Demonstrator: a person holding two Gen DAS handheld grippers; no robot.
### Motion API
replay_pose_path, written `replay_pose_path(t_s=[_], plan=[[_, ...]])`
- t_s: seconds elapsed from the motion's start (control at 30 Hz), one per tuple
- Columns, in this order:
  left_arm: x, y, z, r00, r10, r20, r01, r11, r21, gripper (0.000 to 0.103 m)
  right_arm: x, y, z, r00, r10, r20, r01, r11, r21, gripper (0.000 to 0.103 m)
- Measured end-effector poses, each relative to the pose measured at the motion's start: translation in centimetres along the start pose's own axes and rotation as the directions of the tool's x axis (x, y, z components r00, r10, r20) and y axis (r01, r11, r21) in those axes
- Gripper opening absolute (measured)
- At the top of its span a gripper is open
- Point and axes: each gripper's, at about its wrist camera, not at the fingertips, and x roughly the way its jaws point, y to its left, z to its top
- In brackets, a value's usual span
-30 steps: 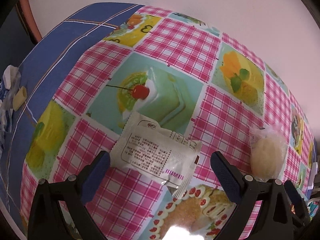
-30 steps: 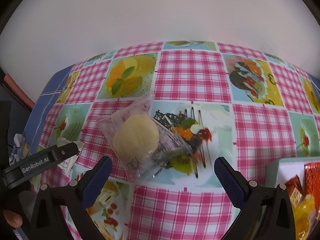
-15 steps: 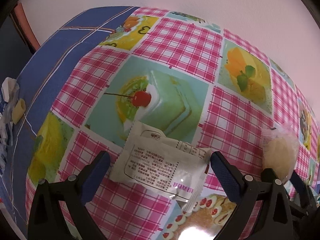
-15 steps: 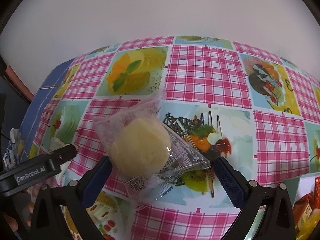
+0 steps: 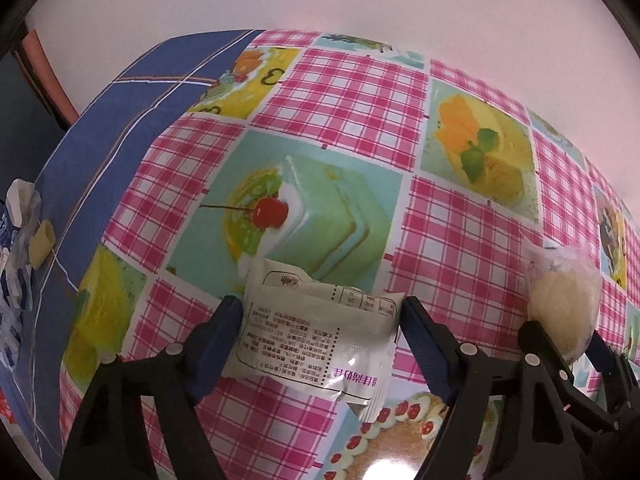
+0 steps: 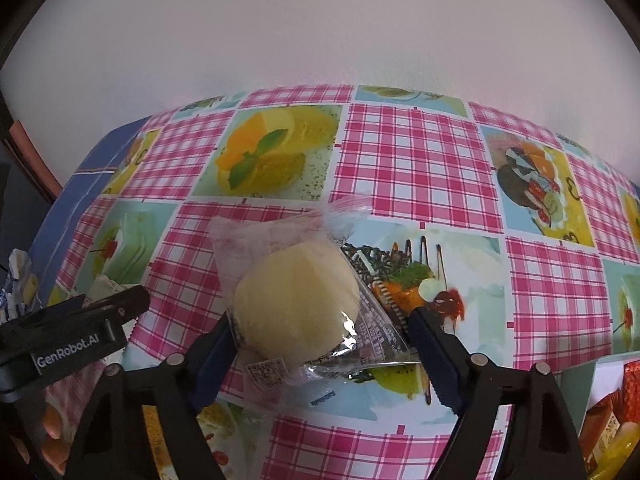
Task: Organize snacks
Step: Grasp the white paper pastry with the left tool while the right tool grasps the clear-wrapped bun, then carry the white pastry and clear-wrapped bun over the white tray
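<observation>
A flat white snack packet (image 5: 316,336) with printed text lies on the checked tablecloth (image 5: 360,92), between the fingers of my left gripper (image 5: 320,320). The jaws are closing and both blue pads meet the packet's side edges. A round pale bun in a clear wrapper (image 6: 296,300) lies between the fingers of my right gripper (image 6: 320,328). Its jaws are closing too: the left pad presses the bun and the right pad touches the wrapper's edge. In the left wrist view the bun (image 5: 560,304) and right gripper (image 5: 568,344) show at the right. The left gripper (image 6: 80,320) shows at the left of the right wrist view.
A box (image 6: 580,372) holding red and orange snacks stands at the lower right. A blue cloth (image 5: 100,140) covers the table's left side, with crumpled wrappers (image 5: 20,240) at its edge. A pale wall rises behind the table. A hand (image 6: 52,432) holds the left gripper.
Both grippers have sunk closer to the table, and their jaws have narrowed from wide open to the sides of the packet and the bun. Both snacks lie where they were.
</observation>
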Motion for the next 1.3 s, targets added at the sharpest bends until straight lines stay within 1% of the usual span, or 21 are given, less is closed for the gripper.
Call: replay_pose_path(t_s=[0.03, 0.1, 0.27, 0.3, 0.33, 0.6, 0.9, 1.0, 1.1, 1.3], plan=[[0.0, -0.1, 0.0, 1.0, 0.002, 0.001, -0.002, 1.0, 0.0, 0.08, 0.0, 0.1, 0.0, 1.0, -0.011, 0.003, 0.012, 1.0, -0.005, 0.082], [0.1, -0.3, 0.2, 1.0, 0.003, 0.004, -0.003, 1.0, -0.005, 0.076, 0.0, 0.2, -0.1, 1.0, -0.025, 0.007, 0.025, 1.0, -0.009, 0.078], [-0.1, -0.3, 0.2, 1.0, 0.005, 0.007, -0.005, 1.0, -0.013, 0.073, 0.0, 0.2, 0.0, 0.999, -0.039, 0.009, 0.039, 0.999, -0.011, 0.073], [-0.3, -0.2, 0.0, 1.0, 0.006, 0.007, -0.006, 1.0, -0.015, 0.072, -0.1, 0.2, -0.1, 0.999, -0.039, 0.01, 0.039, 0.999, -0.015, 0.063], [-0.4, -0.2, 0.0, 1.0, 0.006, 0.006, -0.006, 1.0, -0.018, 0.072, -0.2, 0.2, 0.0, 0.999, -0.048, 0.01, 0.049, 0.999, -0.018, 0.062], [-1.1, 0.6, -0.2, 1.0, 0.013, -0.006, -0.013, 0.999, -0.05, 0.063, -0.5, 0.0, -0.3, 0.999, -0.051, -0.018, 0.051, 0.999, -0.019, 0.06], [-2.6, 1.0, -2.1, 0.999, -0.009, -0.049, 0.005, 0.997, -0.078, 0.06, -1.5, -0.3, -1.4, 0.995, -0.048, -0.085, 0.048, 0.999, -0.004, 0.059], [-3.9, 0.9, -2.9, 0.999, -0.006, -0.047, 0.003, 0.997, -0.072, 0.06, -2.1, -0.6, -1.8, 0.993, -0.035, -0.116, 0.037, 0.999, 0.02, 0.059], [-5.4, 1.0, -3.8, 0.999, -0.021, -0.047, 0.017, 0.997, -0.08, 0.06, -3.1, -1.0, -2.5, 0.989, -0.025, -0.147, 0.033, 0.998, 0.048, 0.059], [-9.1, 1.1, -5.3, 1.0, -0.013, -0.015, 0.012, 0.998, -0.059, 0.06, -5.4, -1.7, -3.9, 0.981, -0.041, -0.188, 0.057, 0.996, 0.076, 0.059]])
